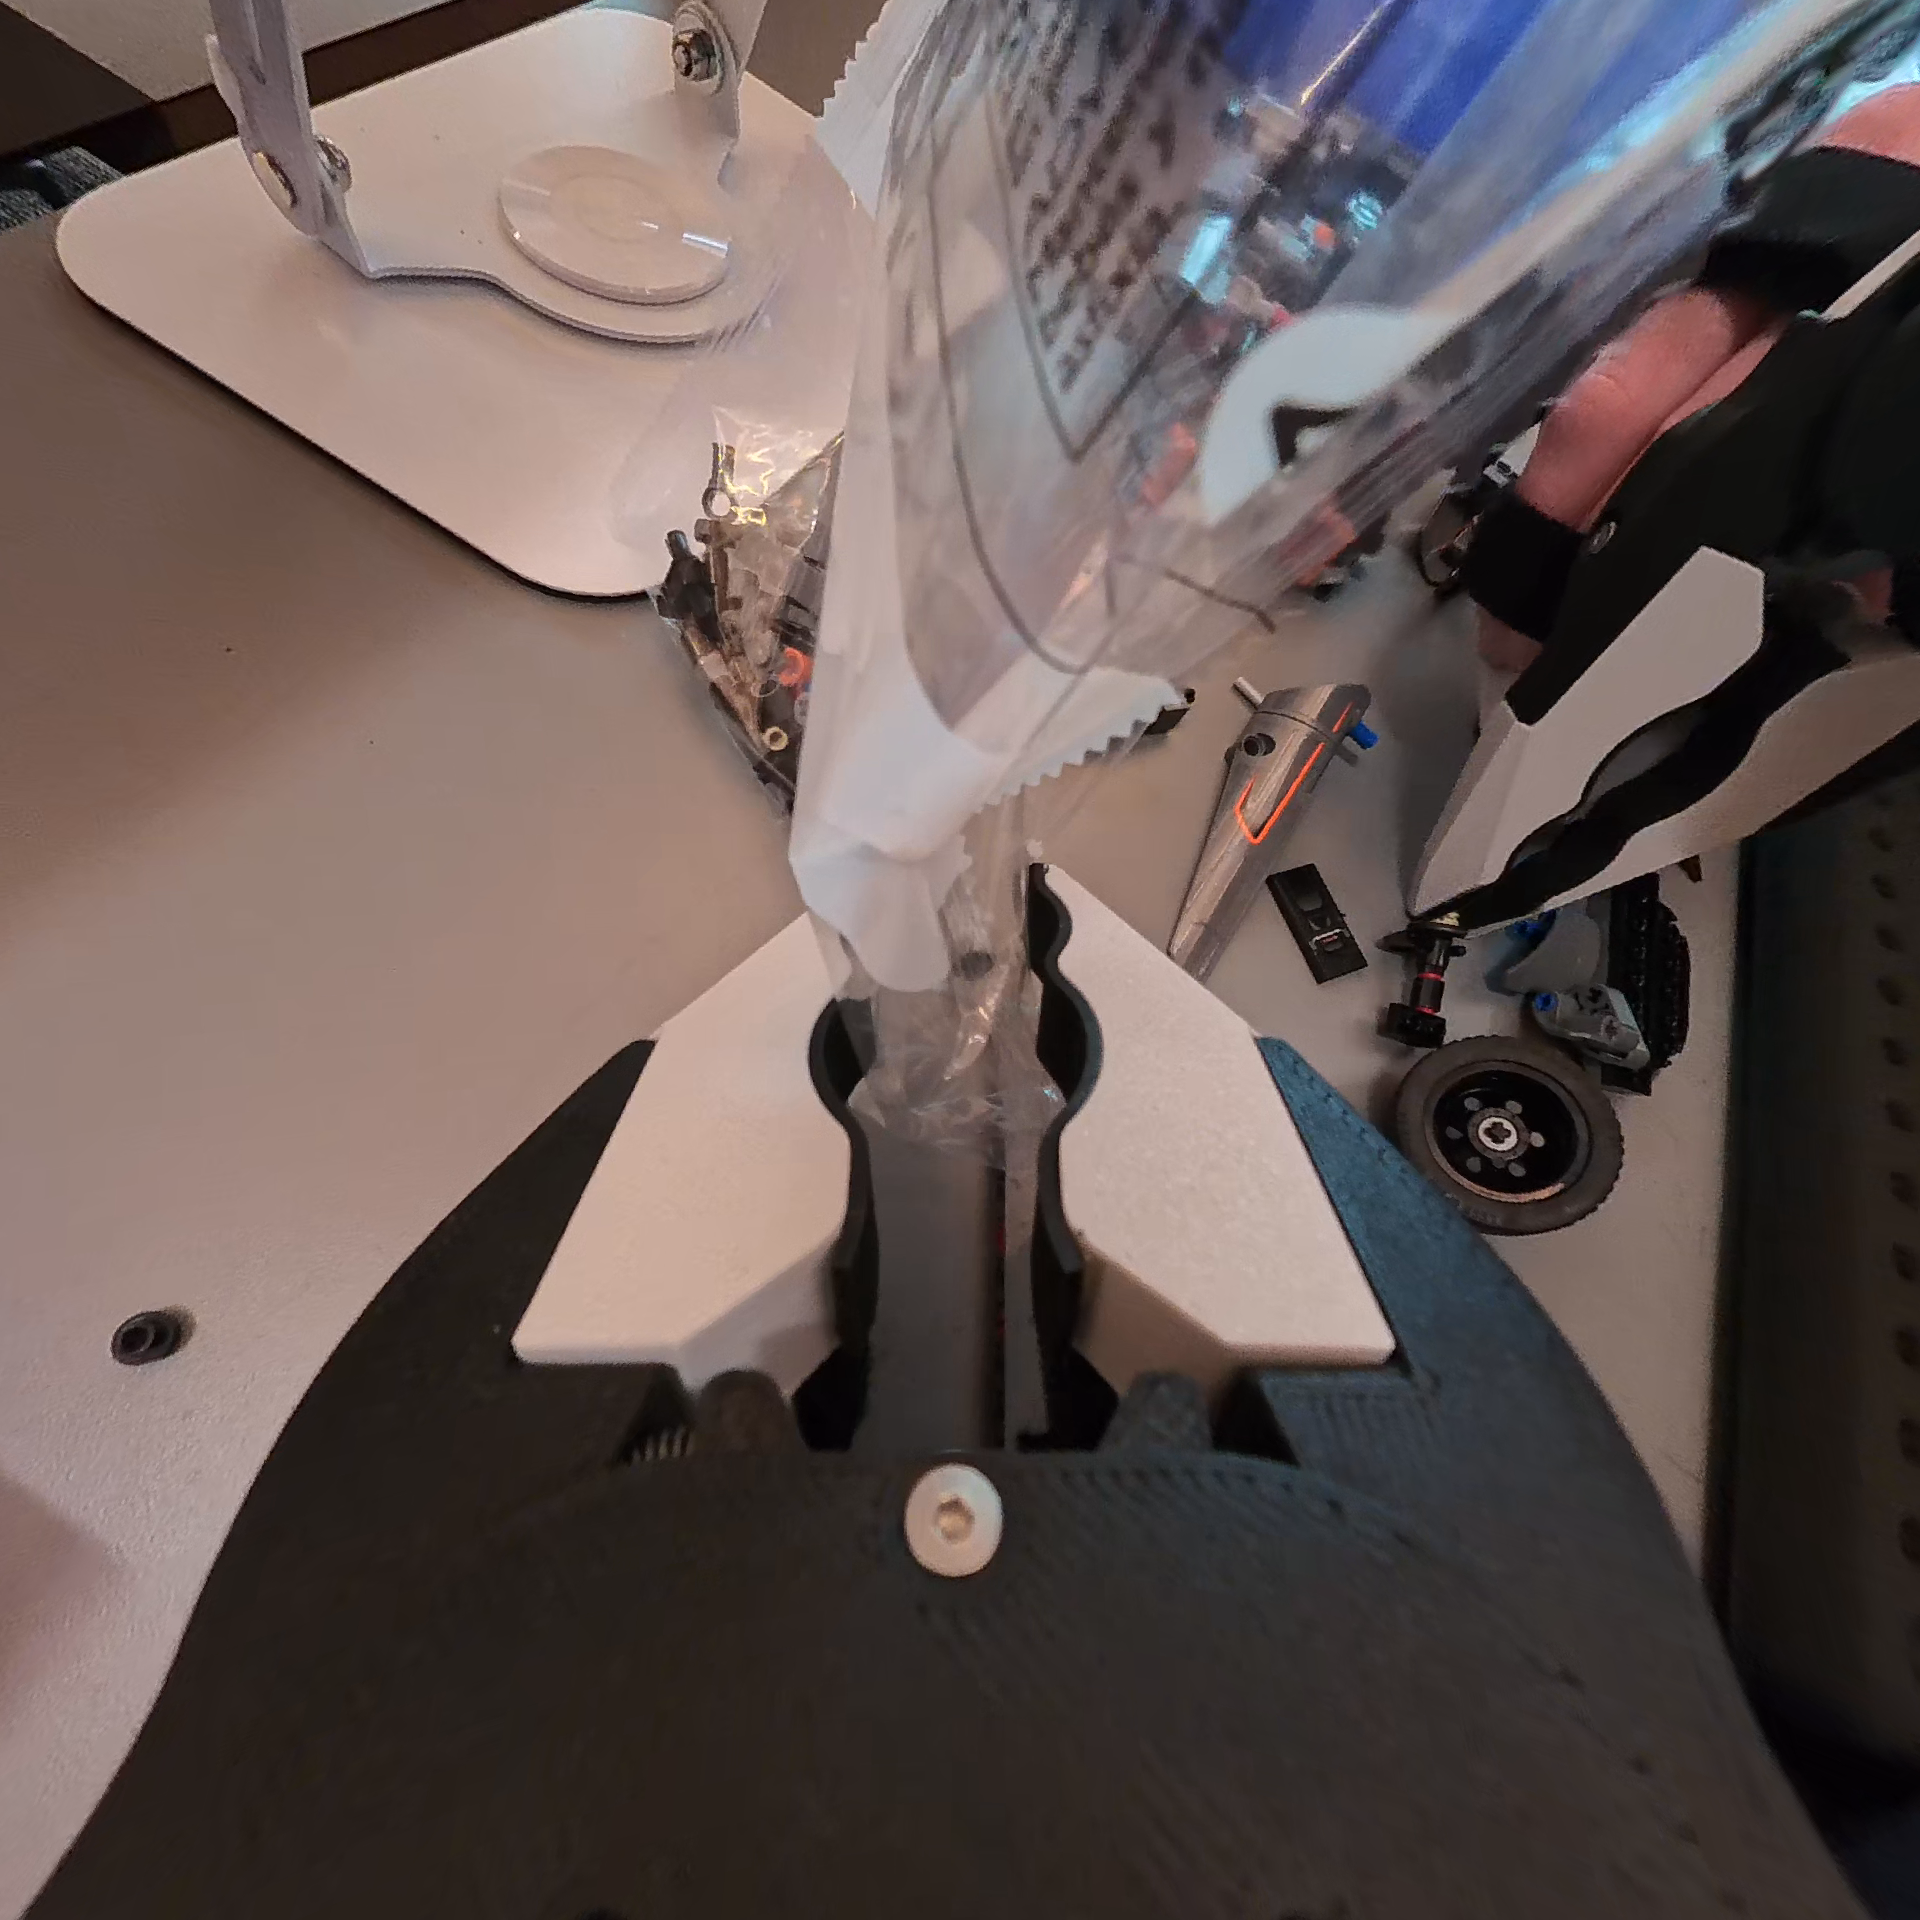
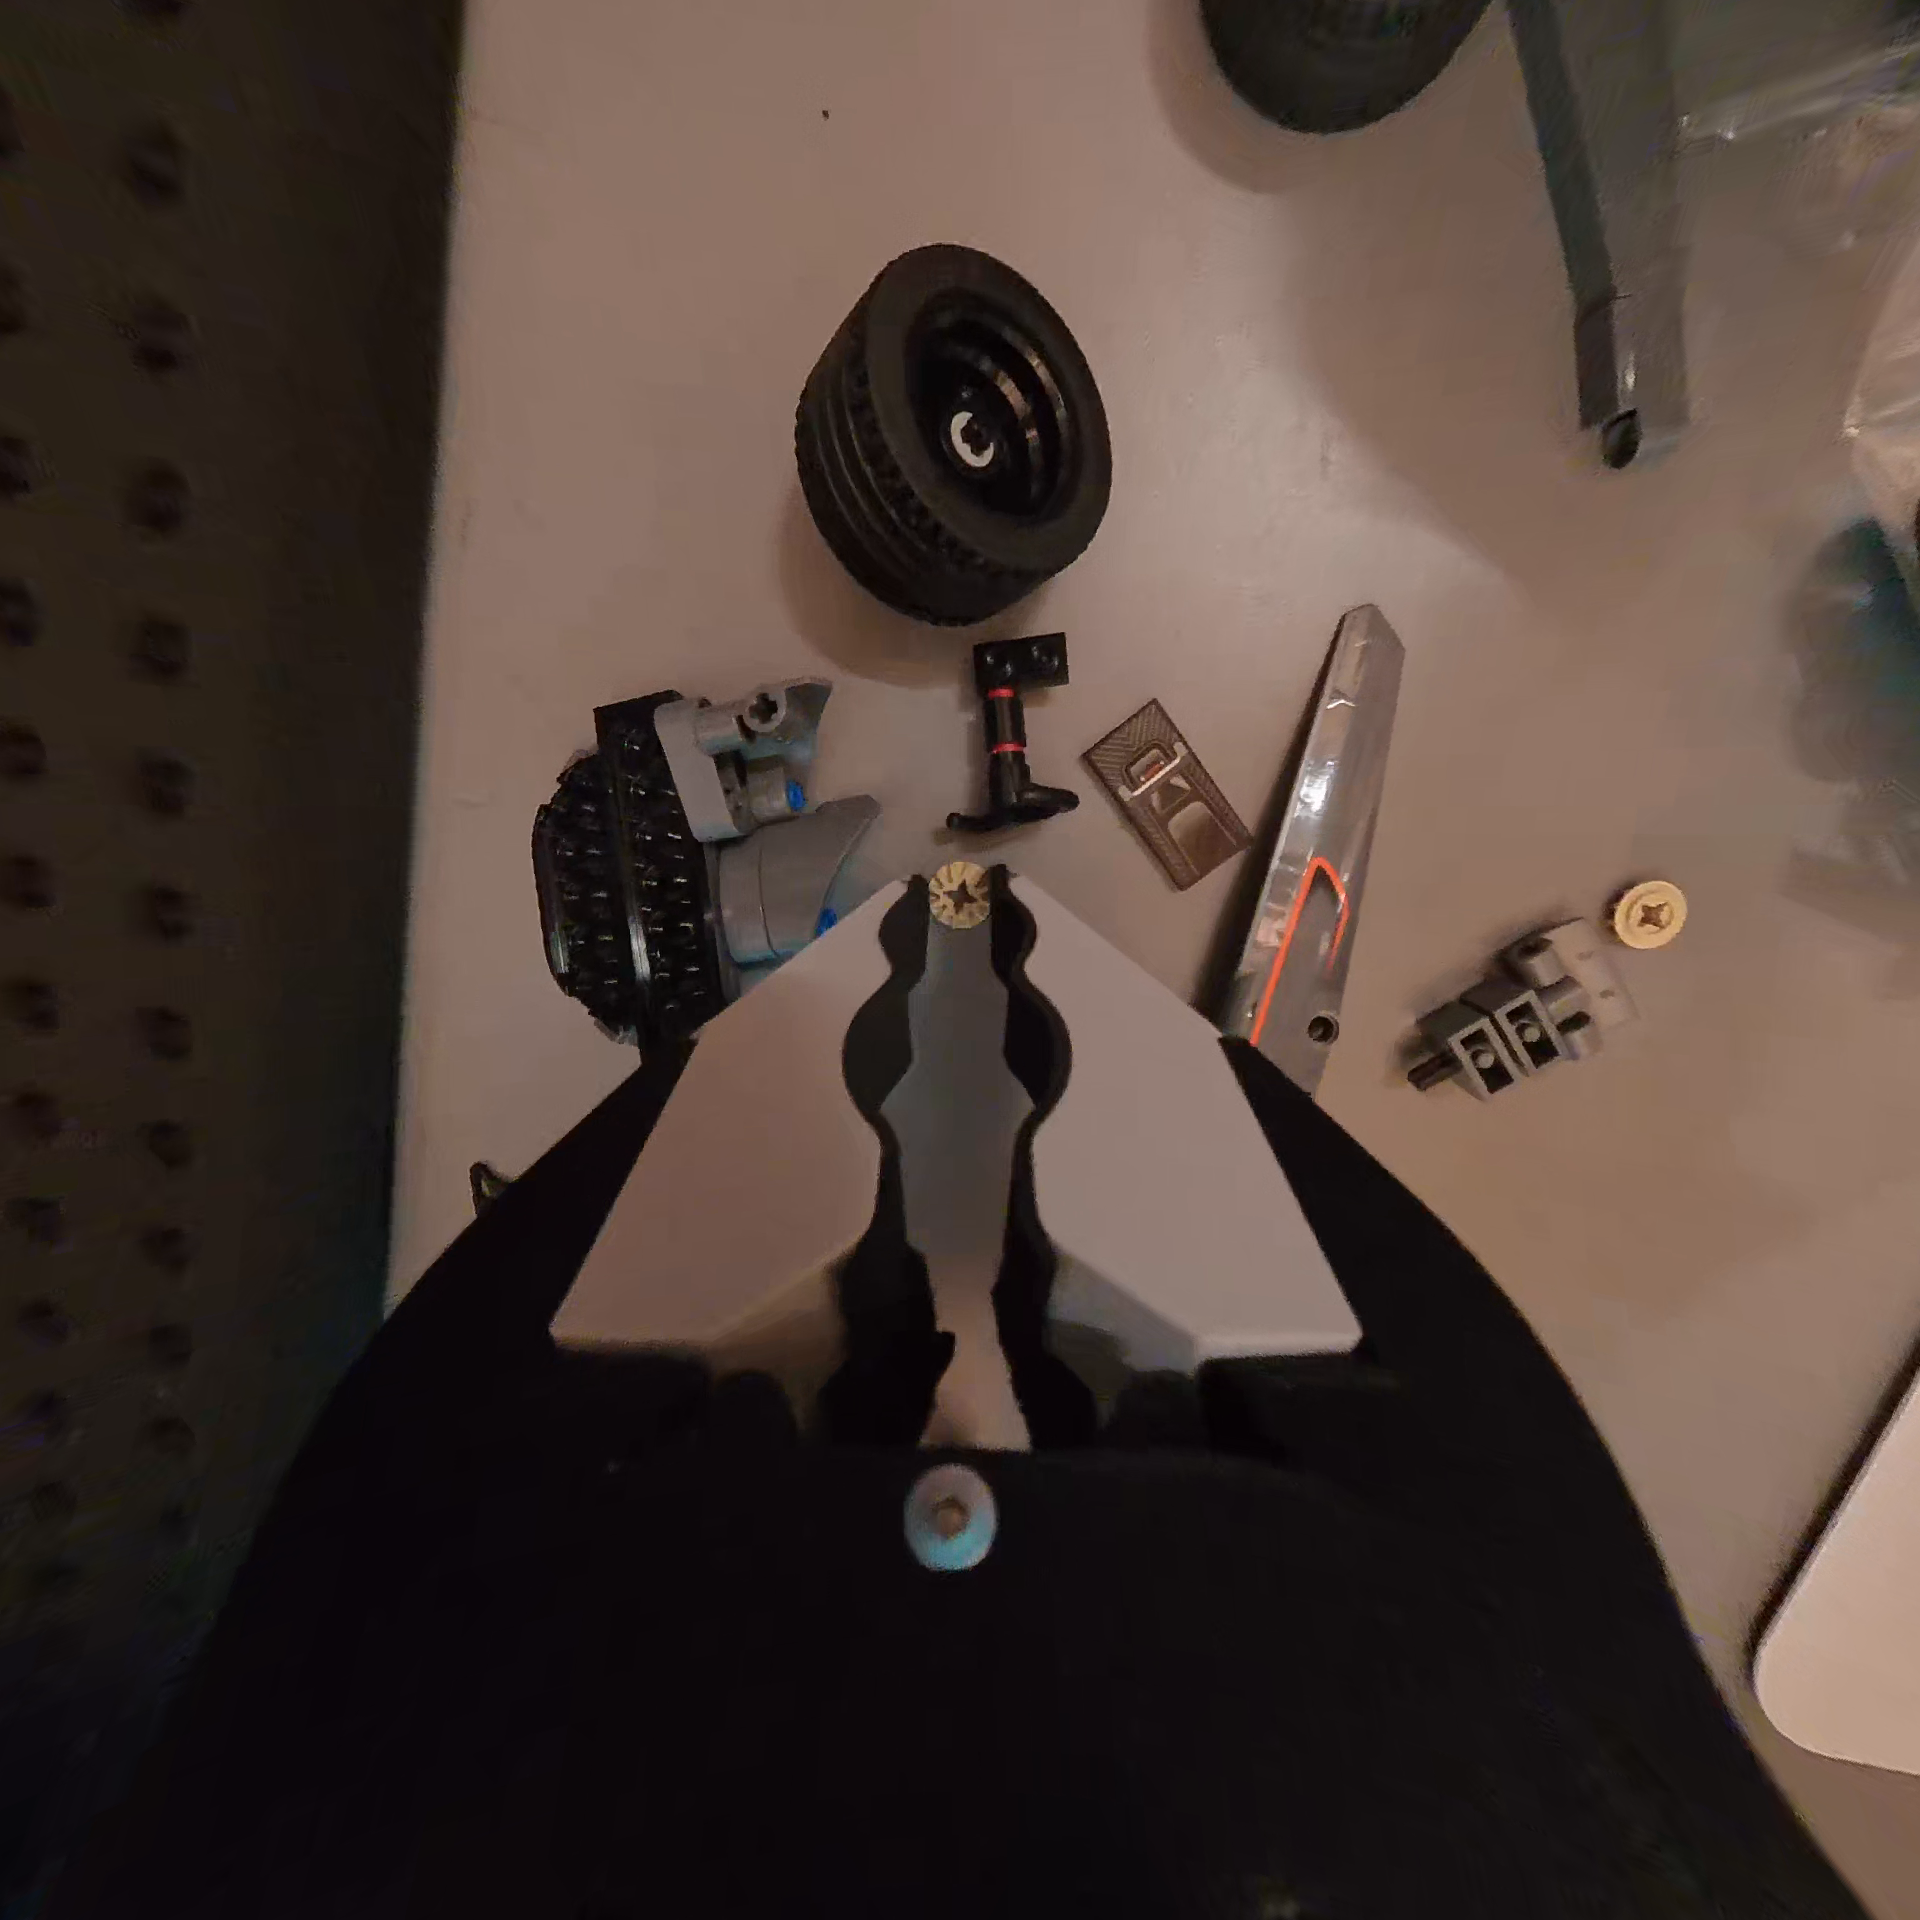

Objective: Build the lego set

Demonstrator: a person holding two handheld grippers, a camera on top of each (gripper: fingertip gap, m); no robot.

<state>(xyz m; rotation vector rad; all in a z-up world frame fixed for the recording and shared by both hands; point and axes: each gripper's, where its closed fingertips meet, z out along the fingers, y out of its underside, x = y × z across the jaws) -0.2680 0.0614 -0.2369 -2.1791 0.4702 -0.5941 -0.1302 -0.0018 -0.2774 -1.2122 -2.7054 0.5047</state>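
Two grips now — left gripper (image 1: 961, 997) jaws pinching emptied clear bag (image 1: 1039, 499) above desk (image 1: 312, 831), right gripper (image 2: 961, 896) jaws clamped on tan gear (image 2: 958, 894) nr wheel assy (image 2: 665, 862); lift straight, w/o squeezing harder.

Setting: an office or lab desk, as far as I can judge. Evidence I can list from my two cameras:

- Pale grey tabletop (image 1: 312, 831), smooth, with a dark screw hole (image 1: 153, 1333) set in it.
- Flat white stand base (image 1: 416, 343) with a white metal arm (image 1: 281, 135) bolted on, the sort that carries a monitor or a lamp.
- Dark perforated surface (image 2: 156, 727) running along the table's edge, perhaps a chair back or mat; I cannot tell which.
- Toy building parts spread on the desk: a black wheel (image 2: 956, 436), a grey pointed panel (image 2: 1309, 831), small bagged pieces (image 1: 748, 623).

No kitchen or household fittings show in either view.
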